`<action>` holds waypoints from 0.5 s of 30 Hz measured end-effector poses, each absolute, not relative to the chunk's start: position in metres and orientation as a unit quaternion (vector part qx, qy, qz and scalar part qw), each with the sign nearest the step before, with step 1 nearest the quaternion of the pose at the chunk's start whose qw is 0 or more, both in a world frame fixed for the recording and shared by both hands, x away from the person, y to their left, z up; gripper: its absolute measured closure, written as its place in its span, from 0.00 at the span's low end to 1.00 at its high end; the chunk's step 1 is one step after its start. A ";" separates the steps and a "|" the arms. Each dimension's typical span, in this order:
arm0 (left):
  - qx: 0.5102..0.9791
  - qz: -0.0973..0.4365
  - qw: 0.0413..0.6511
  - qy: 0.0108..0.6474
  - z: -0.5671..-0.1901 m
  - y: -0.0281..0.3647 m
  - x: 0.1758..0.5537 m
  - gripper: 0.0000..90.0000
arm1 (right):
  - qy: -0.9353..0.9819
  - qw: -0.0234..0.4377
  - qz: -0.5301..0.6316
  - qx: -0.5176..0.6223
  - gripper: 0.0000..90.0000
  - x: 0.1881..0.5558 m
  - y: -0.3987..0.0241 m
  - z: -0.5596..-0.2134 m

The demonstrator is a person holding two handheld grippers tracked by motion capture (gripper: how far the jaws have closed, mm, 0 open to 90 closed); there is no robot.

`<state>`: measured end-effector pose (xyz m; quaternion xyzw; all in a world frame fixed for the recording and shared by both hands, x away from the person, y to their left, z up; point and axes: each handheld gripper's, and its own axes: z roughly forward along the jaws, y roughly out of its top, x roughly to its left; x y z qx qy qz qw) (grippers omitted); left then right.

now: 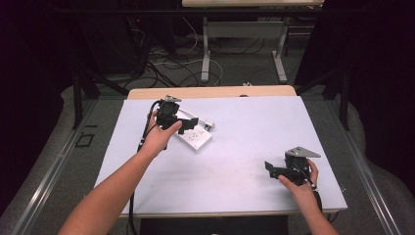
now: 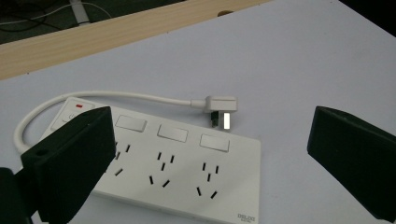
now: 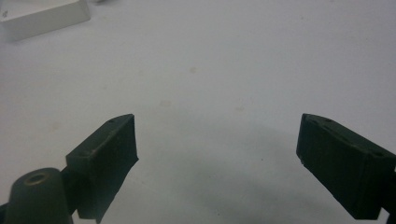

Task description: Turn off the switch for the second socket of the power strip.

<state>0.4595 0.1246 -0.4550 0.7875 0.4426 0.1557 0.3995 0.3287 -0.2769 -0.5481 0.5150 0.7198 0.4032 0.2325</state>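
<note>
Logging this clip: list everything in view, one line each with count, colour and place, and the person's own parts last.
power strip: one, white, far left part of the table, flat, sockets up, under the left gripper
plug: one, white, on the sheet beside the strip's far edge, joined to the strip by a looping white cord
table: one, light wood, covered by a white sheet
second table: one, grey legs, on the floor beyond, among loose cables
left gripper: one, black, jaws open, hovering over the strip
right gripper: one, black, jaws open, near right part of the table, over bare sheet
forearms and hands: two, coming in from the near edge, each holding a gripper
</note>
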 end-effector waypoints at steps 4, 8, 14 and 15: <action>0.787 0.157 0.404 0.439 -0.454 0.128 0.452 0.02 | 0.718 0.230 0.403 0.518 0.13 0.328 -0.276 -0.548; 0.786 0.155 0.405 0.440 -0.454 0.131 0.444 0.03 | 0.718 0.231 0.404 0.518 0.13 0.328 -0.277 -0.548; 0.789 0.152 0.408 0.434 -0.452 0.136 0.433 0.03 | 0.719 0.234 0.403 0.516 0.13 0.328 -0.276 -0.548; 0.788 0.152 0.408 0.435 -0.452 0.137 0.430 0.03 | 0.719 0.234 0.403 0.515 0.13 0.328 -0.276 -0.548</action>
